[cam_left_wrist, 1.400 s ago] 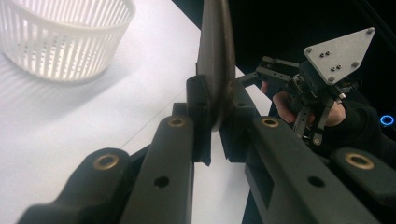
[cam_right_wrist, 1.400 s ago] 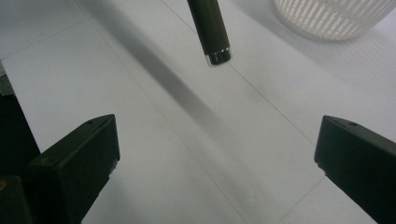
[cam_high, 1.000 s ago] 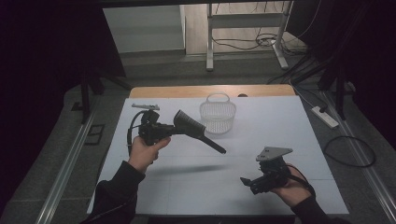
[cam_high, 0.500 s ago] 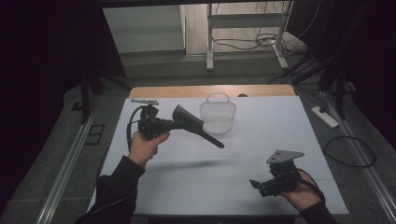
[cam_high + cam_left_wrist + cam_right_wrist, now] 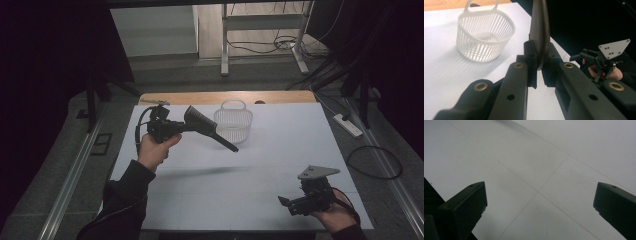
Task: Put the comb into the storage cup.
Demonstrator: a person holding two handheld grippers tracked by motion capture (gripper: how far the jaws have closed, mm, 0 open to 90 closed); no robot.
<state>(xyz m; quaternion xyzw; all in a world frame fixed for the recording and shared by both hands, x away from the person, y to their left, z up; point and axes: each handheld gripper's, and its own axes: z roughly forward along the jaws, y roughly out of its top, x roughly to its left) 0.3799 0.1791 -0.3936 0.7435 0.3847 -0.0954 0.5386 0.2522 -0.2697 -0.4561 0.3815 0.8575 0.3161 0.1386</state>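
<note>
Brush (image 5: 207, 127) sits clamped in your left gripper (image 5: 172, 127), jaws fully closed on the flat black body near the bristle head, so the thin handle sticks out past the claw toward the white slatted basket (image 5: 233, 124). In the left gripper view the brush (image 5: 539, 35) stands edge-on between the pads, pinched tight, with the basket (image 5: 485, 37) just ahead and to the left of the jaws, open side up. You're holding the brush off the table (image 5: 280, 150), roughly level and slightly nose-down. That pose reads like lining it up to drop into the basket, which is near the handle tip but not touching it.

Your right gripper (image 5: 292, 204) is low at the near right corner, well apart from the brush and the basket. In the right gripper view its jaws stand wide open with nothing between them, just bare white tabletop (image 5: 549, 170) beneath. It looks parked out of the way so the left claw has a free path. The basket stands upright and seems empty.
</note>
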